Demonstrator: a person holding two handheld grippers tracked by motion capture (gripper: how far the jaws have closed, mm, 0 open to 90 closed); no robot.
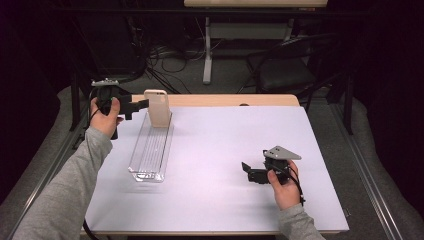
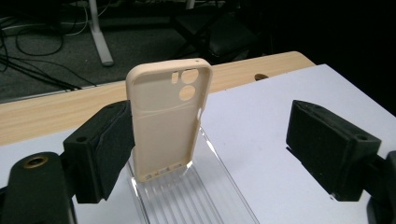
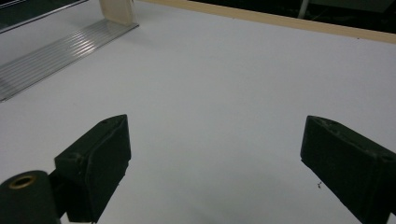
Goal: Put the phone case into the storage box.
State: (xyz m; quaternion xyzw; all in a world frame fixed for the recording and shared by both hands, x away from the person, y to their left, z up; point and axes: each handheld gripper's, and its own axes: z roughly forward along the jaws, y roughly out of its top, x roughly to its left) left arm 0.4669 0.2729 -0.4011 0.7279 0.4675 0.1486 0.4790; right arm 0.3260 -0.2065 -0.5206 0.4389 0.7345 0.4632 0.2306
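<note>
A beige phone case (image 1: 157, 107) stands upright at the far end of a clear ribbed tray (image 1: 150, 150) on the white table cover. My left gripper (image 1: 142, 105) is level at the case's left side and open. In the left gripper view the case (image 2: 168, 121) shows its hollow inside, its left edge right against one jaw pad (image 2: 109, 144), while the other jaw is far off; the tray (image 2: 196, 196) runs below. My right gripper (image 1: 248, 171) rests low at the near right, open and holding nothing (image 3: 215, 135). The tray (image 3: 56, 51) and the case's foot (image 3: 116, 11) lie far ahead of it.
The white cover (image 1: 225, 150) spans most of the wooden table, whose bare far edge (image 1: 235, 100) shows behind the case. A black chair (image 1: 285, 70) and floor cables (image 1: 165, 55) sit beyond the table. Metal rails run along both sides.
</note>
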